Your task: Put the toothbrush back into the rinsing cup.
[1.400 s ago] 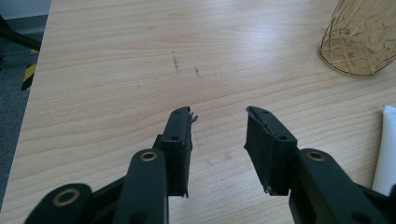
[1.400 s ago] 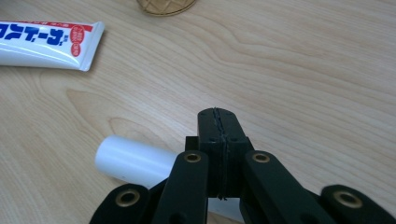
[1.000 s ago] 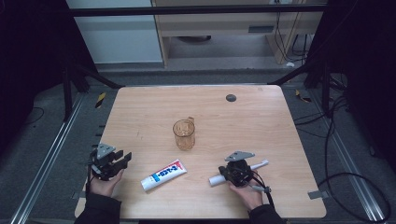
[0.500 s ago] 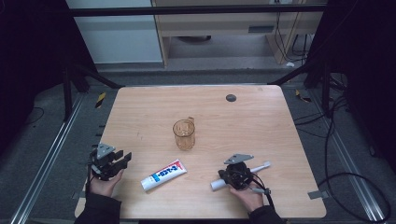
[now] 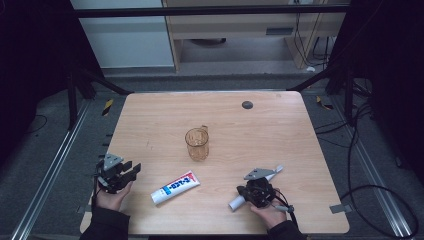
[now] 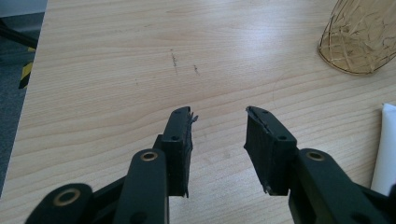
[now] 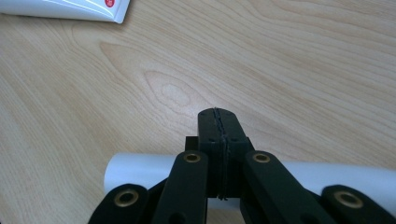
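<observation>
Two black grippers sat low at the near edge of the pale wooden table (image 5: 150, 115). The right gripper (image 7: 218, 116) had its jaws pressed flat together with nothing between them, poised just over a white cylindrical roll (image 7: 140, 173) that lay crosswise beneath it, near the table's near right. The left gripper (image 6: 218, 122) was spread wide over bare wood at the near left, holding nothing.

Pushing down with the jaws pressed together would likely have nudged the roll, and being round it could have rolled off toward the near edge, which was close. The jaws would have needed to part first and straddle it across its width. A sweep to the left risked knocking the white toothpaste tube with blue and red lettering (image 5: 175, 187), which lay between the two grippers.

Open room was generous farther in: the amber see-through glass mug (image 5: 197, 143) stood alone at mid-table, well apart from both grippers, and a small dark round disc (image 5: 247, 104) lay near the far edge. Right of the roll the wood was bare up to the edge.
</observation>
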Available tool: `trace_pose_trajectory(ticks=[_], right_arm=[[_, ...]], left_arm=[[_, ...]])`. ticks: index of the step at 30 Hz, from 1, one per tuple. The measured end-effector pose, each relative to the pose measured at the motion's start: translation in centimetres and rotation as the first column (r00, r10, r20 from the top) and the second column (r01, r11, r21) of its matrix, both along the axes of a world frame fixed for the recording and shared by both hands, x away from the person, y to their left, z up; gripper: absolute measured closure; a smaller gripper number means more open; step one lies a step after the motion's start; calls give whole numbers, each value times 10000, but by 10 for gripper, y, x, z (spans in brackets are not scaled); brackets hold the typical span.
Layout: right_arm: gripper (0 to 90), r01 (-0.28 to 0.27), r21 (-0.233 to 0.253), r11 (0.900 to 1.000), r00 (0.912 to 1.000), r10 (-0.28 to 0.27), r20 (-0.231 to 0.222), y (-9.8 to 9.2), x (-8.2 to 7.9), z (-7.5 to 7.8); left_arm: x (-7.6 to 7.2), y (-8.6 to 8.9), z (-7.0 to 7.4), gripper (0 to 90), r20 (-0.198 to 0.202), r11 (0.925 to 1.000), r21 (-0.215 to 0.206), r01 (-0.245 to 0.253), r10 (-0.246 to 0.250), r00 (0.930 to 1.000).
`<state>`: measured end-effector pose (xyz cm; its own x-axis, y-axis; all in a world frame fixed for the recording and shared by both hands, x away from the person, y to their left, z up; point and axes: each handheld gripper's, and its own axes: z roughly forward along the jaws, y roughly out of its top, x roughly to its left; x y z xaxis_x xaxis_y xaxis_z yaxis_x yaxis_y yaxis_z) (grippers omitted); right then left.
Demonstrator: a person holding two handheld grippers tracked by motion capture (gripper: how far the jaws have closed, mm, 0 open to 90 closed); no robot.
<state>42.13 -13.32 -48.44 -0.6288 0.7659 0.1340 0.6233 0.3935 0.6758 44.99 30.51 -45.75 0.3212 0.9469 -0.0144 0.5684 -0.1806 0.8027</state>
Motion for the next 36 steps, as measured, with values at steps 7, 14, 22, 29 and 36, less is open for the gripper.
trace_pose_trajectory(ticks=[7, 14, 22, 29, 36], right_arm=[[898, -94, -52, 9999, 9999, 93, -47, -5, -7, 1], [896, -82, -155, 9998, 9999, 81, -97, -14, -11, 2], [894, 66, -16, 10000, 10000, -66, 45, -18, -13, 7], [895, 1236, -293, 9919, 9909, -1218, 566, -51, -15, 14], [895, 1459, -841, 9857, 9891, -1437, 321, -60, -21, 7]], left_arm=[[0, 0, 0, 605, -5, 10000, -14, -6, 6, 10000], [0, 1, 0, 605, -1, 10000, -1, -13, 13, 10000], [-1, 1, 0, 605, -6, 10000, -16, -23, 23, 10000], [0, 1, 0, 606, -27, 10000, -27, -21, 21, 10000], [0, 1, 0, 606, -23, 10000, -24, -27, 27, 10000]])
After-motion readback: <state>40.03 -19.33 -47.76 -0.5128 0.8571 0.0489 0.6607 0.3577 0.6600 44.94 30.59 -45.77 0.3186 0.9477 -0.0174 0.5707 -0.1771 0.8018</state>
